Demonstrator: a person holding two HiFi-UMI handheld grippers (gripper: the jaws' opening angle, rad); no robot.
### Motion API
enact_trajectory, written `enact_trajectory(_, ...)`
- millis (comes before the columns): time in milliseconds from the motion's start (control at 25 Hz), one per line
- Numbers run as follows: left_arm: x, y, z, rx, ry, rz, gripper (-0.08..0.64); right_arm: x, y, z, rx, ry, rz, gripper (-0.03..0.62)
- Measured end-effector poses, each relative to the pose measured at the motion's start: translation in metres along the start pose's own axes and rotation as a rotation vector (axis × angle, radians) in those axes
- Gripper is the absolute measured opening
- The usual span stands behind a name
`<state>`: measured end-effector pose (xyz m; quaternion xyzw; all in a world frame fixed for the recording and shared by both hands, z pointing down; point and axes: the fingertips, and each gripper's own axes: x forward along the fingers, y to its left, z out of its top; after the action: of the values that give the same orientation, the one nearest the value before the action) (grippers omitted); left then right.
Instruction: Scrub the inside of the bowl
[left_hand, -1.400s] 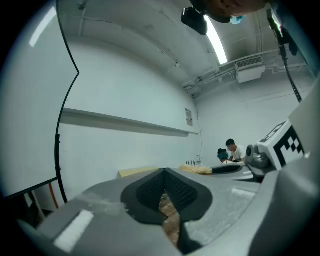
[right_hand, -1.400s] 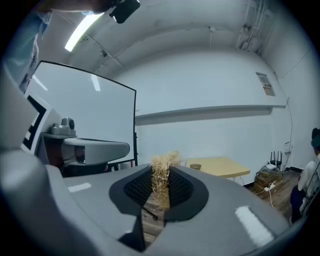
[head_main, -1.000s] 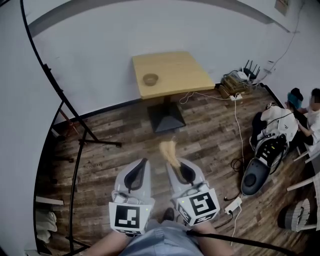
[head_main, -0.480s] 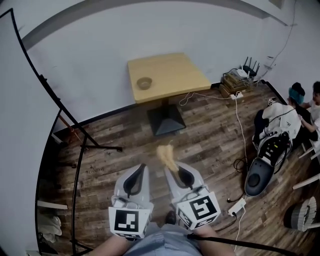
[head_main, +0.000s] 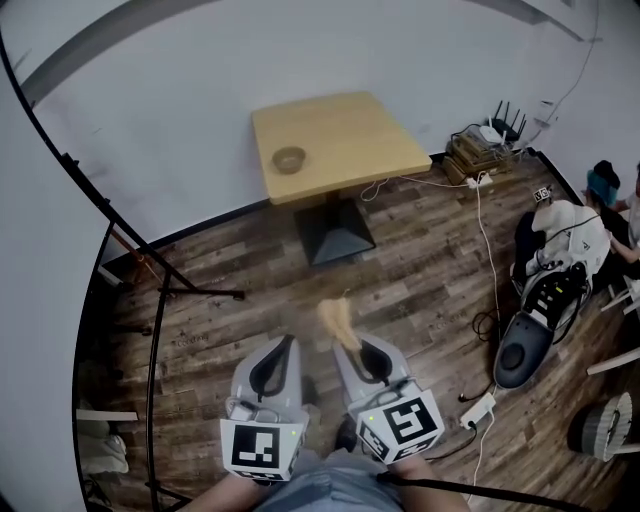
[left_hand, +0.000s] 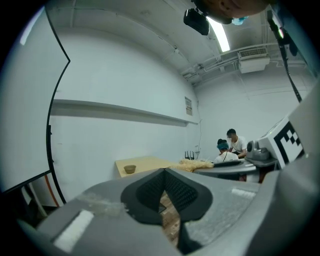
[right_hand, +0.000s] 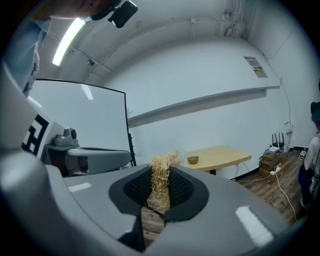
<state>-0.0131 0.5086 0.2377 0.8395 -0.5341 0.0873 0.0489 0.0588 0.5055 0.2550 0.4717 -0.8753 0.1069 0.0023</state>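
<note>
Right gripper (right_hand: 159, 192) clamps soft fibre scrubber (right_hand: 160, 180), left gripper (left_hand: 164, 192) closed empty; bowl (head_main: 289, 158) by table's (head_main: 350, 135) left edge probably light, so brace its rim.

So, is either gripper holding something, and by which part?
The right gripper clamps a straw-coloured fibre scrubber by its near end; the tuft sticks out past the jaws. The left gripper is shut, empty.
</note>
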Motion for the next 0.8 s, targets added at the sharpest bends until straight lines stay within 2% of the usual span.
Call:
enact_trajectory(360, 0.087, 0.082, 0.032, -0.017, -0.064, -0.032, 0.020, 0.109, -0.029, 0.024, 0.000, -0.013, -0.025, 0.064)
enact_trajectory(800, 0.142, 0.157, 0.062, -0.048, -0.133, -0.026, 0.020, 0.202, -0.037, 0.061, -0.072, -0.027, -0.010, 0.064)
